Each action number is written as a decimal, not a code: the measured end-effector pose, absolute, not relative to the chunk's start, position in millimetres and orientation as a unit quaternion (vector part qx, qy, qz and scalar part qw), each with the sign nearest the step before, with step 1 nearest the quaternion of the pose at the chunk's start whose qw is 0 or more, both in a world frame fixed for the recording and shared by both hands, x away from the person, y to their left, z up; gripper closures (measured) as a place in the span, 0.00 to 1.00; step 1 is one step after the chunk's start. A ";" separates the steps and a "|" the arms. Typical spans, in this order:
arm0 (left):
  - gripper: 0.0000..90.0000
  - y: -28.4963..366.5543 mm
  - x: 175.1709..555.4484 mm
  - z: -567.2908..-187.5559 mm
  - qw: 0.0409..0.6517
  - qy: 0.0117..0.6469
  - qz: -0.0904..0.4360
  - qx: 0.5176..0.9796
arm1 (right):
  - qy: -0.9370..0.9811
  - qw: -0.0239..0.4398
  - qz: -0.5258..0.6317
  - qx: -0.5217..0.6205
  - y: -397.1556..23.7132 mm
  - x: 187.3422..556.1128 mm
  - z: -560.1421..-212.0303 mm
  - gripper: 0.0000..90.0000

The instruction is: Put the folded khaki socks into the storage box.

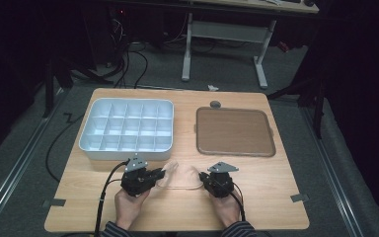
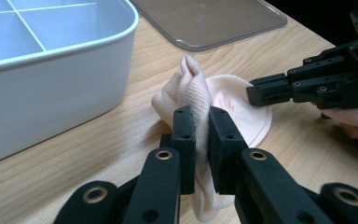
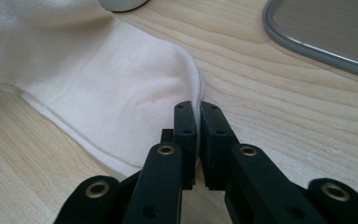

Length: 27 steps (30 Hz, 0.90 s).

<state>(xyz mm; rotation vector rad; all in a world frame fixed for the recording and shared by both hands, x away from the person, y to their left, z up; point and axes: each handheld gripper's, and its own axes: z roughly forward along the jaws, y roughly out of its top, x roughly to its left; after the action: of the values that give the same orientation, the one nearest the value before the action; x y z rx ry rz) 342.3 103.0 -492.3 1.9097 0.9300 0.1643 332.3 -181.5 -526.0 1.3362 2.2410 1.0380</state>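
Left gripper view is showing both tools pinching the sock [image 2: 223,100]: left tool [image 2: 202,135] on bunched cloth, right tool [image 2: 258,93] on its edge (folding underway); next, they are needing to bring the ends together.

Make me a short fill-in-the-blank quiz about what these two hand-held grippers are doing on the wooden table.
1. Both grippers are pinching a pale cream fabric ____.
2. The white plastic divided box lies on the ____ side of the wooden table in the high view.
3. The left gripper has its jaws ____ on the fabric.
4. The brown flat tray lies ____ of the box in the high view.

Missing words: sock; left; shut; right
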 end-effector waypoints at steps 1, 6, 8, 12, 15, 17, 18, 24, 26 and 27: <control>0.92 102.5 342.3 -491.8 0.483 0.380 0.068 0.786 | 0.788 0.165 0.365 0.467 -181.1 332.3 -526.0 0.96; 0.91 99.6 342.2 -491.2 0.484 0.376 0.066 0.788 | 0.791 0.159 0.367 0.463 -178.9 332.7 -526.5 0.96; 0.91 98.4 342.1 -491.0 0.483 0.374 0.066 0.789 | 0.793 0.158 0.368 0.460 -178.0 332.9 -526.6 0.96; 0.91 95.5 342.7 -490.6 0.484 0.372 0.062 0.790 | 0.794 0.155 0.370 0.458 -177.1 333.3 -527.2 0.96; 0.91 93.7 343.7 -489.5 0.488 0.370 0.054 0.789 | 0.795 0.153 0.371 0.456 -176.9 333.8 -527.8 0.96; 0.91 90.8 345.0 -489.7 0.485 0.368 0.054 0.791 | 0.795 0.152 0.372 0.453 -177.1 334.4 -528.5 0.96; 0.91 89.6 345.7 -489.7 0.482 0.367 0.054 0.794 | 0.796 0.153 0.373 0.452 -176.8 334.5 -528.8 0.96; 0.91 79.4 348.4 -491.2 0.475 0.360 0.051 0.801 | 0.797 0.157 0.371 0.450 -176.0 334.5 -529.8 0.96; 0.91 76.4 349.3 -491.6 0.475 0.358 0.049 0.802 | 0.797 0.157 0.372 0.450 -176.1 334.6 -530.0 0.96; 0.91 75.4 349.7 -491.7 0.474 0.358 0.048 0.803 | 0.797 0.157 0.373 0.449 -176.1 334.6 -530.3 0.96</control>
<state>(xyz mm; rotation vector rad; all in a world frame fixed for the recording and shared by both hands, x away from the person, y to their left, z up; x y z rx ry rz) 349.7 75.4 -491.7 1.9656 0.8749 0.1174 334.6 -176.1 -530.3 1.2858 2.2799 1.0673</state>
